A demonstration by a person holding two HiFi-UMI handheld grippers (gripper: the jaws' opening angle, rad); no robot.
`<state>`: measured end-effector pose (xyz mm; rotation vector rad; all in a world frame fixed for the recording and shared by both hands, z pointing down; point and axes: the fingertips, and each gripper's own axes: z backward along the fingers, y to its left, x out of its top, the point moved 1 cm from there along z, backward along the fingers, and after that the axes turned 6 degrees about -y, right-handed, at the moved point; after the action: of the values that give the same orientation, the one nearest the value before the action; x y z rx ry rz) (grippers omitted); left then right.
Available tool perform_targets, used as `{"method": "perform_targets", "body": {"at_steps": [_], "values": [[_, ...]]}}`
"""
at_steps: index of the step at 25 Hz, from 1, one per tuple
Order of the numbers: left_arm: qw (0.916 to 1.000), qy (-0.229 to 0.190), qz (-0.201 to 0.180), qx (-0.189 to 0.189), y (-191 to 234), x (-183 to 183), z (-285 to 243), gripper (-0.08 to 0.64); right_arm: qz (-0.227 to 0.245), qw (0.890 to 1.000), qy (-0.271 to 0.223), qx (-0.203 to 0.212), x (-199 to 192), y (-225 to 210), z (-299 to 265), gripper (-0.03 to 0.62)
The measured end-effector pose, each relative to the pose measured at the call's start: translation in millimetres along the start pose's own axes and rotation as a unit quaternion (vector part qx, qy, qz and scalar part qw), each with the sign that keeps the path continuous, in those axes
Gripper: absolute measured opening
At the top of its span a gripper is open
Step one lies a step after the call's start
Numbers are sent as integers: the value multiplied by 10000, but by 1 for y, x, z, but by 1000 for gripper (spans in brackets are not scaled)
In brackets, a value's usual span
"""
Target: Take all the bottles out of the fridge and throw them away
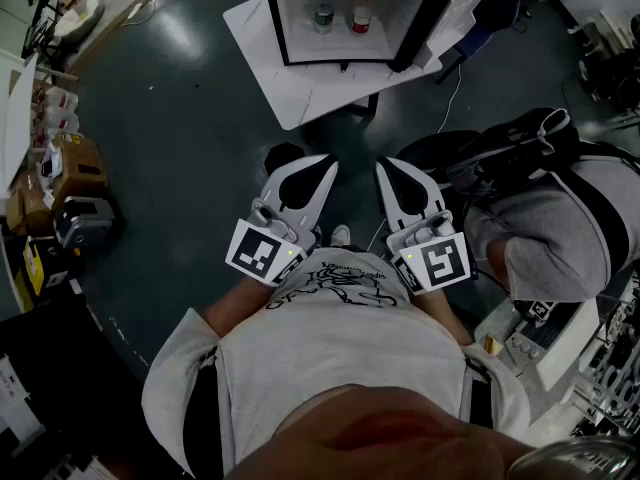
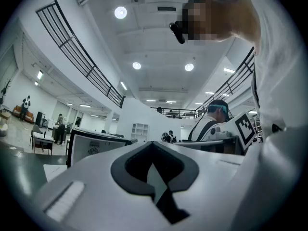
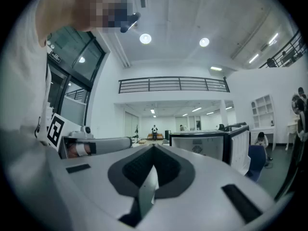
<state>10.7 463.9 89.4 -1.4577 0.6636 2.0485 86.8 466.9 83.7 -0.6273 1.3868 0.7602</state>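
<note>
Nearest the person's grey sweatshirt, the white left gripper (image 1: 318,181) and white right gripper (image 1: 394,182) are held side by side over the dark floor (image 1: 190,158), each with its jaws fully together and nothing between them. Well ahead of them, a small black fridge (image 1: 285,18) stands open on a white tabletop (image 1: 300,93). Inside it, a clear bottle with a green label (image 1: 324,14) and a clear bottle with a red cap (image 1: 361,14) stand upright, side by side.

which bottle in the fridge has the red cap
The right-hand bottle of the two in the open fridge, as the head view shows them: its cap and label are red, while the left-hand bottle looks greyish-green with a pale cap.
</note>
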Motion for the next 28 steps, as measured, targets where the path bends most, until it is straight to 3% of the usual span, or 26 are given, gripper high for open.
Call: {"method": "perform_targets", "body": {"at_steps": [4,11,16,23,28], "values": [[10000,5,23,17,-14,13,17,9,21,10000,6,6,10,19,14,8],[10000,13,44,70,-7,-9,-24,9,-74,9999,-56,51,-3,-24,3,9],[9999,-40,-31,101,-24,0,-4,9,-7,10000,-64,68,3,-3,20,8],[9998,66,-1,210,-27,-34,-68,9,-97,9998,-85,134,-11,-73,20,9],[9994,170,-5,301,-28,-75,-150,9,-212,9996,-57,175,-31,-164,18,9]]}}
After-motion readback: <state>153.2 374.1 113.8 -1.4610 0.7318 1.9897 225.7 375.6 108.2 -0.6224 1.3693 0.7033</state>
